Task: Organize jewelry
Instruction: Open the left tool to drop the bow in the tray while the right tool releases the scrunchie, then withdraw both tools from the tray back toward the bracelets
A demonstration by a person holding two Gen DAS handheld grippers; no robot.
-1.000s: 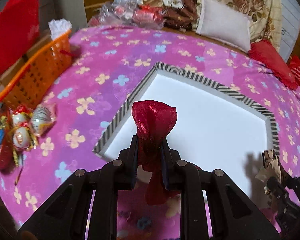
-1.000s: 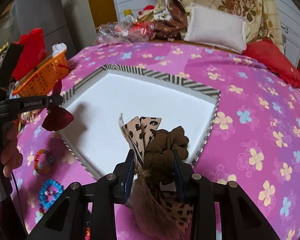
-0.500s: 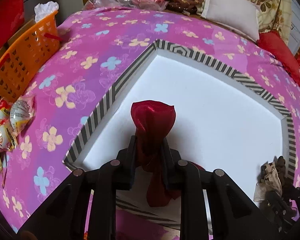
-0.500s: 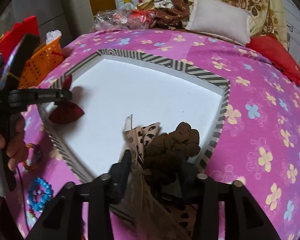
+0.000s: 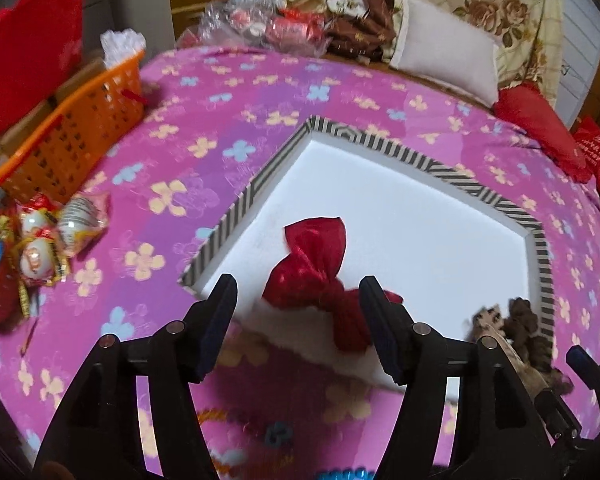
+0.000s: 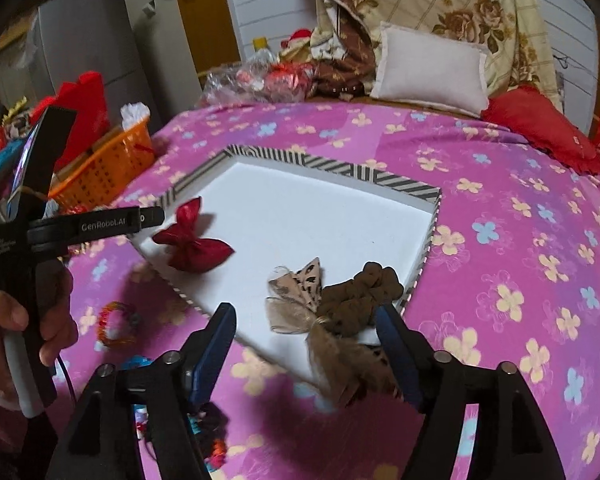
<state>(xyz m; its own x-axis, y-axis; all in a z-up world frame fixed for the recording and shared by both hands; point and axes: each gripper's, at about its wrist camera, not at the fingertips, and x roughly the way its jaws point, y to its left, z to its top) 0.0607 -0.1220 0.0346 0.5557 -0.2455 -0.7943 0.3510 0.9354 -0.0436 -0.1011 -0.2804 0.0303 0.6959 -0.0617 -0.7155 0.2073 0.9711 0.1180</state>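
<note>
As both hand-held grippers just opened | bows released | brown bow tail blurred

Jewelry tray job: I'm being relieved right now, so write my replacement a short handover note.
Left gripper: jaws have just been opening and stand open; the red bow lies between them, released.
Right gripper: jaws have just been opening, open; the leopard-and-brown bow lies between them, released.
Both bows lie at the near edge of the striped-rim tray, partly overhanging it.
Done: two bows delivered.
Left: the bead bracelets on the pink floral bedspread beside the tray; perhaps nudge the bows fully in.
</note>
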